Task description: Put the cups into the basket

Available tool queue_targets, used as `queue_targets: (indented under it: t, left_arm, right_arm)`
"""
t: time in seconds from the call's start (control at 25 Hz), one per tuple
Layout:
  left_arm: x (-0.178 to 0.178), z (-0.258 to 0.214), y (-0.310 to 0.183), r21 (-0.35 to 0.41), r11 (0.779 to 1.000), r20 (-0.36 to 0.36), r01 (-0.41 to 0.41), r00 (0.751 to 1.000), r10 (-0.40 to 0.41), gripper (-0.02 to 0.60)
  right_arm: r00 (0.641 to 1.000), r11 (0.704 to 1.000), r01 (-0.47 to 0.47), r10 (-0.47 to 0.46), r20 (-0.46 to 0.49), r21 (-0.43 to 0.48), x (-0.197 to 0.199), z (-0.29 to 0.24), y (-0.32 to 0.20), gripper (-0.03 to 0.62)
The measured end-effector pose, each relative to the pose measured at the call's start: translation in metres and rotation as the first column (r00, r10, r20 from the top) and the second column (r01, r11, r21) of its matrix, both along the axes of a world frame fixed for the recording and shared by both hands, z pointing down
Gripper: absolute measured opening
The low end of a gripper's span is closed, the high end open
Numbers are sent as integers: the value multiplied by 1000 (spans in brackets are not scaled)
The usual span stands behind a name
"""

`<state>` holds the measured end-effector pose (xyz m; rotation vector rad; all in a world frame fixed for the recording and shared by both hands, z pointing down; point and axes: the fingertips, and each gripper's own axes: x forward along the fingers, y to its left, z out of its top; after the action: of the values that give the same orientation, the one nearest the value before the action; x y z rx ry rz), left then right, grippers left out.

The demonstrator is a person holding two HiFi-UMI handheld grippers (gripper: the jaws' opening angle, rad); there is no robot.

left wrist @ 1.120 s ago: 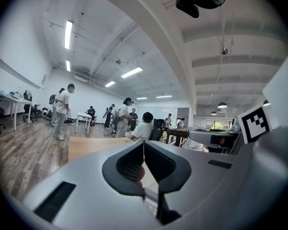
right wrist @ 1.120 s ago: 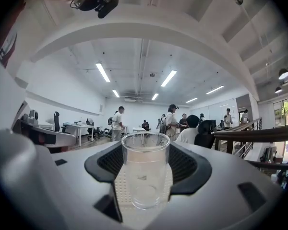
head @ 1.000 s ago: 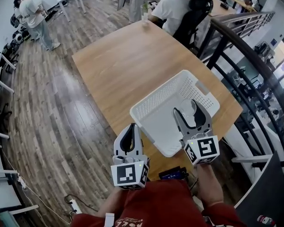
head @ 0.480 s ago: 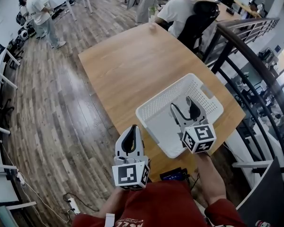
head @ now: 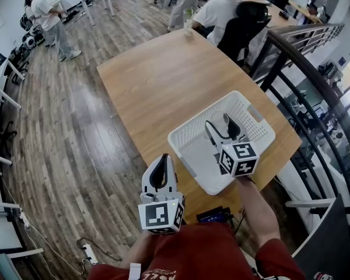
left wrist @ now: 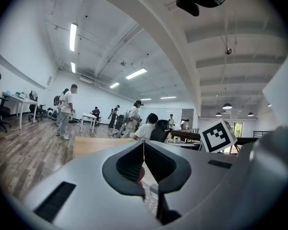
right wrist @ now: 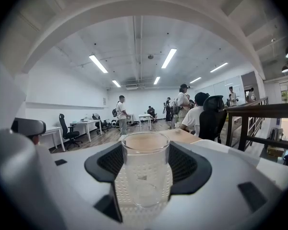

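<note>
clear glass, thin-walled and smooth, made up the cup [right wrist: 145, 169] that the right gripper [head: 219, 126] held upright between its dark pads, the jaws spread wide and pressed on its two sides about mid-height. in the head view the gripper hung over the white perforated basket [head: 193, 156] at the near right of the wooden table [head: 157, 80], so the cup sat above the basket's floor (whether it already touched could not be told). the cup looked empty and light, rigid but breakable, and likely slippery against hard contact. a firm squeeze on the straight wall below the rim seemed the sound place to hold it, and a gentle set-down onto the plastic floor before letting go seemed wise. the left gripper [head: 161, 165] hung off the table's near edge, its jaws closed together on nothing.
</note>
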<state>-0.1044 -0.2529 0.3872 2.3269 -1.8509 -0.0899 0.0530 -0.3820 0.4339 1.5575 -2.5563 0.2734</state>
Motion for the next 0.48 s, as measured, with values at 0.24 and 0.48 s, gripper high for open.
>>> queue_targets:
  t: [0.24, 0.48]
  left_arm:
    - [-1, 0, -2, -4, 1000, -4, 1, 1000, -1, 8]
    - [-1, 6, -1, -17, 1000, -7, 1, 1000, -1, 8]
  right_arm:
    - [1000, 992, -9, 8, -6, -125, -6, 38, -14, 282]
    - [997, 973, 0, -19, -77, -230, -12, 72, -19, 282]
